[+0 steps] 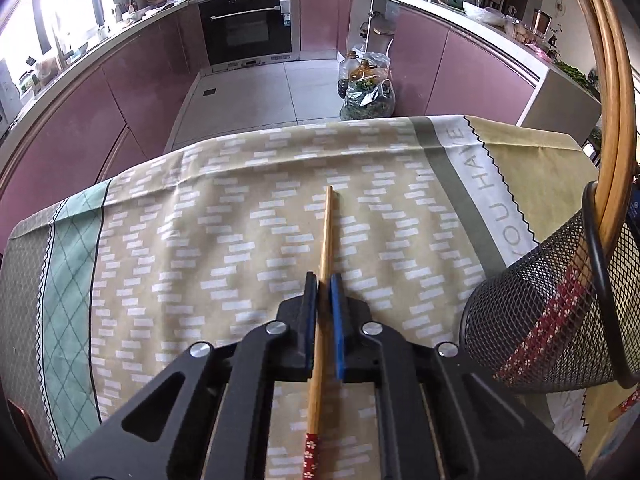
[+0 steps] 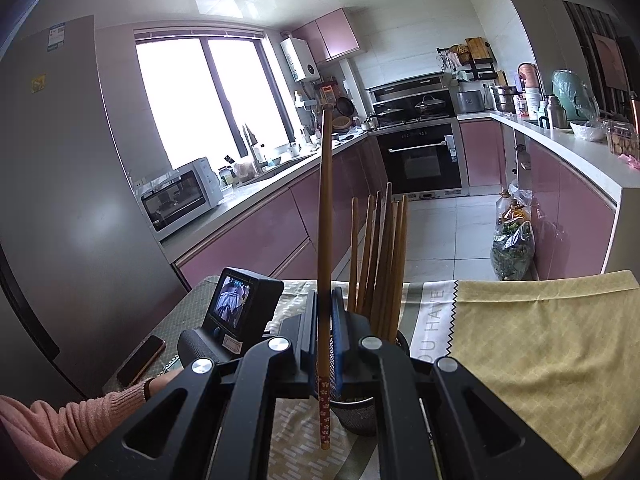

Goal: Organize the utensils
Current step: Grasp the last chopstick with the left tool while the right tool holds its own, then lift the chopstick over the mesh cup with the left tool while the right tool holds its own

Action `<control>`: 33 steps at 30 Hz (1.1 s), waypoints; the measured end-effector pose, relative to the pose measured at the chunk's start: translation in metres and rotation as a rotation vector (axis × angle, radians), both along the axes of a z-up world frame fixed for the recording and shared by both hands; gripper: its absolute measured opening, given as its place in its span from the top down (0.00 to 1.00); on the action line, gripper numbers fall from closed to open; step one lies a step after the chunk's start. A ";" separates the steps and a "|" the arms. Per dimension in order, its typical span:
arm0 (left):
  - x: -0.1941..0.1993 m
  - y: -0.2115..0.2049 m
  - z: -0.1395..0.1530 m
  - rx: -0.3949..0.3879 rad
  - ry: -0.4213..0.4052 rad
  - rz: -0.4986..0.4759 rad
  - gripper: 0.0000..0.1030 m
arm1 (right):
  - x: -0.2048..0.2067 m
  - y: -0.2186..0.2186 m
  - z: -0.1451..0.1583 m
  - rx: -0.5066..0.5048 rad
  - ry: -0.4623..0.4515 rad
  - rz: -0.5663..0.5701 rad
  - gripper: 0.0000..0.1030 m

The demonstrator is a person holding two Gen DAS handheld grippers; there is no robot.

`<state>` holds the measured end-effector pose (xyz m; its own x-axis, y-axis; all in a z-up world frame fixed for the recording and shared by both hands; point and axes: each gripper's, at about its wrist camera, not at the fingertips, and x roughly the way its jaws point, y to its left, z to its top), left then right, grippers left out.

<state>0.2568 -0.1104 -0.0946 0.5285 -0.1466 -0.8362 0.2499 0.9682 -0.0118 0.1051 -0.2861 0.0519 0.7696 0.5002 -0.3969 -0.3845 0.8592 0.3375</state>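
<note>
With each claw (image 1: 324, 280) (image 2: 325, 294) clamped on a chopstick (image 1: 325, 232) (image 2: 325, 200), lift the left one level, then drop both tip-up into the mesh holder (image 1: 560, 312).

- We see one wooden chopstick (image 1: 325, 248) with a red flowered end lying flat on the patterned cloth, its plain tip toward twelve o'clock in the left wrist view.
- We see a second chopstick (image 2: 325, 240) of the same kind standing nearly upright in the right wrist view, red flowered end at six o'clock.
- We find a black mesh holder (image 1: 552, 312) at four o'clock of the lying chopstick, tilted in that view.
- It holds a bundle of chopsticks (image 2: 380, 256), plain tips up and fanned out.
</note>
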 end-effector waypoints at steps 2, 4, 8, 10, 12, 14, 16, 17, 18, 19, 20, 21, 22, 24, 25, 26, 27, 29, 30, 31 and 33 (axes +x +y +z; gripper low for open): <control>-0.007 0.001 0.003 -0.009 -0.011 -0.003 0.93 | 0.000 -0.001 0.002 0.002 -0.004 -0.001 0.94; -0.016 0.006 0.010 -0.035 -0.024 -0.009 0.93 | 0.000 -0.001 0.004 0.002 -0.010 -0.004 0.94; -0.036 0.019 0.039 -0.140 -0.054 -0.038 0.93 | 0.000 -0.004 0.007 0.007 -0.024 -0.013 0.94; -0.048 0.028 0.059 -0.202 -0.081 -0.059 0.93 | 0.001 -0.005 0.009 0.010 -0.028 -0.018 0.94; -0.060 0.036 0.082 -0.259 -0.120 -0.079 0.93 | 0.002 -0.006 0.011 0.013 -0.034 -0.022 0.94; -0.070 0.041 0.104 -0.304 -0.160 -0.100 0.93 | 0.003 -0.005 0.015 0.016 -0.044 -0.024 0.94; -0.079 0.045 0.124 -0.348 -0.197 -0.120 0.93 | 0.005 -0.004 0.018 0.015 -0.053 -0.024 0.94; -0.084 0.047 0.132 -0.370 -0.213 -0.135 0.93 | 0.005 -0.003 0.019 0.015 -0.058 -0.025 0.94; -0.089 0.050 0.140 -0.388 -0.225 -0.144 0.93 | 0.005 -0.004 0.020 0.016 -0.061 -0.025 0.94; -0.092 0.052 0.148 -0.403 -0.237 -0.150 0.93 | 0.006 -0.003 0.022 0.016 -0.065 -0.026 0.94; -0.094 0.052 0.155 -0.417 -0.247 -0.158 0.93 | 0.007 -0.004 0.023 0.016 -0.067 -0.027 0.94; -0.096 0.053 0.161 -0.429 -0.256 -0.166 0.93 | 0.008 -0.004 0.023 0.017 -0.069 -0.029 0.94; -0.098 0.053 0.166 -0.435 -0.266 -0.169 0.93 | 0.009 -0.004 0.023 0.018 -0.069 -0.030 0.94; -0.104 0.051 0.176 -0.433 -0.292 -0.176 0.93 | 0.010 -0.005 0.024 0.019 -0.070 -0.033 0.94; -0.105 0.051 0.180 -0.435 -0.300 -0.178 0.93 | 0.011 -0.005 0.024 0.018 -0.070 -0.034 0.94; -0.107 0.051 0.184 -0.438 -0.306 -0.184 0.93 | 0.011 -0.006 0.024 0.017 -0.069 -0.037 0.94; -0.108 0.050 0.188 -0.441 -0.310 -0.190 0.93 | 0.012 -0.006 0.023 0.018 -0.067 -0.038 0.94; -0.112 0.046 0.194 -0.439 -0.325 -0.202 0.93 | 0.013 -0.007 0.022 0.018 -0.065 -0.042 0.94; -0.114 0.045 0.198 -0.440 -0.331 -0.209 0.93 | 0.014 -0.007 0.022 0.018 -0.065 -0.044 0.94; -0.116 0.043 0.201 -0.443 -0.336 -0.218 0.93 | 0.015 -0.008 0.021 0.021 -0.063 -0.045 0.94; -0.120 0.040 0.207 -0.446 -0.349 -0.235 0.93 | 0.016 -0.010 0.021 0.024 -0.064 -0.052 0.94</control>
